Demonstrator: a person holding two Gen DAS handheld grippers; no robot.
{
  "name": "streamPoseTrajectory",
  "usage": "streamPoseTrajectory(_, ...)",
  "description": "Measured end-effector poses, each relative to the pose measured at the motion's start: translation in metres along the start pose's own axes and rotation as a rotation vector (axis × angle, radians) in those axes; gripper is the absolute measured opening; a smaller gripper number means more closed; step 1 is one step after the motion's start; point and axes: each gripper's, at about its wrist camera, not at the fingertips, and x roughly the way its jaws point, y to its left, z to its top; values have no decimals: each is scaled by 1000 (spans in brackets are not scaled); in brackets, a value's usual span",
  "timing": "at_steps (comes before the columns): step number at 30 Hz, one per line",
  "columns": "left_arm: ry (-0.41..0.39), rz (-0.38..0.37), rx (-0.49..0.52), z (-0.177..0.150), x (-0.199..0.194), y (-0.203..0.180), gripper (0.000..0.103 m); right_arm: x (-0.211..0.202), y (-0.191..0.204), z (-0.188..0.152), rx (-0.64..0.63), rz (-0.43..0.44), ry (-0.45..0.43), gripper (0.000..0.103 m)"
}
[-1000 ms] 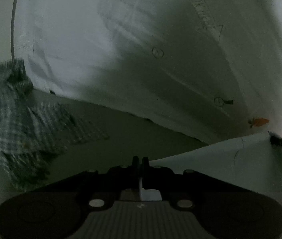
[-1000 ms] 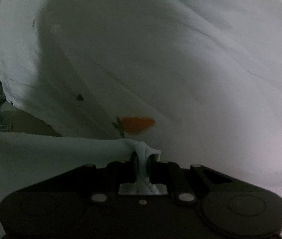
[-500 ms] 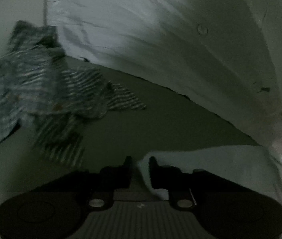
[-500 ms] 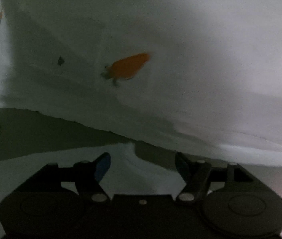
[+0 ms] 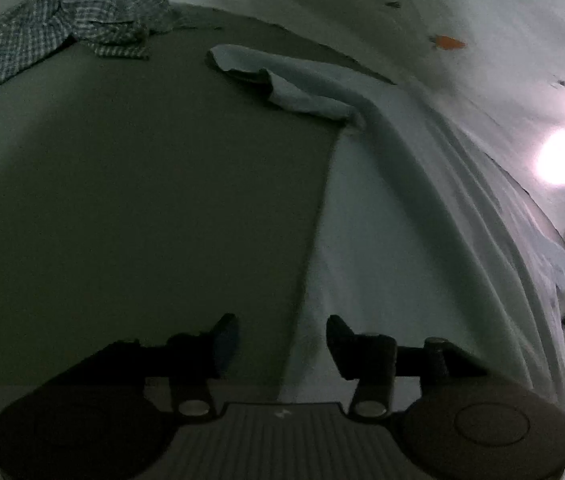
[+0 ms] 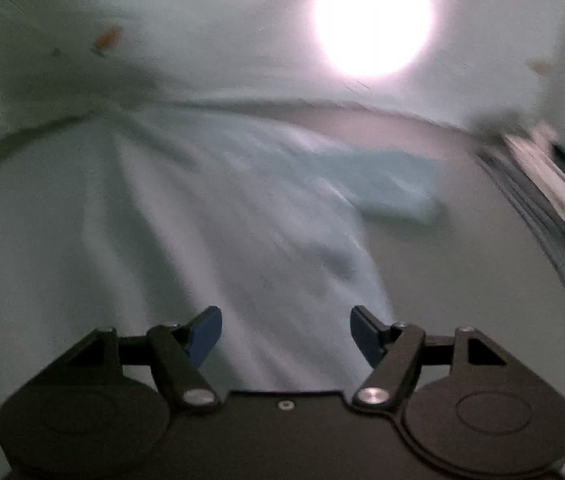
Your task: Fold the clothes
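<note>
Both grippers, clamped on pale cloth a second earlier, have let go and drawn back. The left gripper (image 5: 282,340) has just been opening; its jaws stand apart with nothing pressed between them, straddling the straight side edge of the pale blue garment (image 5: 402,208). The right gripper (image 6: 286,334) shows its blue pads (image 6: 204,334) wide apart, empty, above the same garment (image 6: 202,220). That garment lies spread on the grey work surface (image 5: 122,200), one sleeve-like flap (image 5: 278,80) crumpled at its far end. A checked shirt (image 5: 62,20) lies bunched at the far left, apart from it; a white carrot-print sheet (image 5: 482,20) hangs behind. A stack of folded items (image 6: 554,184) lies at the right edge, blurred. Judged step: laying the garment flat, with folding not yet begun. To do it well, the crumpled flap likely needs straightening and the long creases smoothing outward before any fold.
</note>
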Motion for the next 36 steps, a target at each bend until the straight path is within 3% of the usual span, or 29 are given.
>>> streamPoseTrajectory(2,-2,-12,-12,-11,-6,-3,59,-21,-32,-28,47,-28,24,72)
streamPoseTrajectory(7,-4,-25,-61,-30,-13,-10,56,-31,-66,-72,128,-44,77,72)
streamPoseTrajectory(8,-7,-13,-59,-34,-14,-14,45,-30,-68,-76,137,-38,84,72)
streamPoseTrajectory(9,-7,18,-51,-39,-15,-19,17,-28,-69,-81,147,-31,90,72)
streamPoseTrajectory(10,-4,65,-37,-44,-15,-26,6,-29,-68,-83,152,-10,84,68)
streamPoseTrajectory(12,-26,121,-33,-51,-18,-33,6,-32,-72,-87,146,17,70,42)
streamPoseTrajectory(13,-35,136,-45,-52,-22,-34,6,-34,-76,-88,140,29,64,8)
streamPoseTrajectory(15,-60,164,-63,-53,-34,-37,5,-36,-89,-86,218,127,68,3)
streamPoseTrajectory(19,-122,200,-81,-58,-82,-38,5,-72,-125,-88,394,260,-37,3)
streamPoseTrajectory(22,-77,224,-142,-77,-82,-23,6,-72,-132,-98,398,245,15,3)
streamPoseTrajectory(25,-12,241,-222,-96,-65,-10,7,-51,-112,-106,242,158,130,5)
streamPoseTrajectory(27,-18,247,-259,-97,-66,-9,10,-50,-98,-100,171,129,136,11)
streamPoseTrajectory(28,-25,254,-259,-93,-68,-10,10,-51,-93,-96,150,120,132,21)
streamPoseTrajectory(29,-32,263,-254,-89,-70,-11,11,-51,-88,-90,135,106,119,41)
streamPoseTrajectory(31,-44,282,-247,-80,-74,-13,18,-54,-84,-79,130,91,72,56)
streamPoseTrajectory(33,-58,294,-244,-69,-76,-17,27,-51,-82,-67,152,98,56,58)
streamPoseTrajectory(35,-79,291,-241,-58,-77,-22,38,-45,-81,-56,190,100,39,79)
streamPoseTrajectory(36,-87,280,-238,-51,-75,-24,45,-40,-81,-50,210,98,28,82)
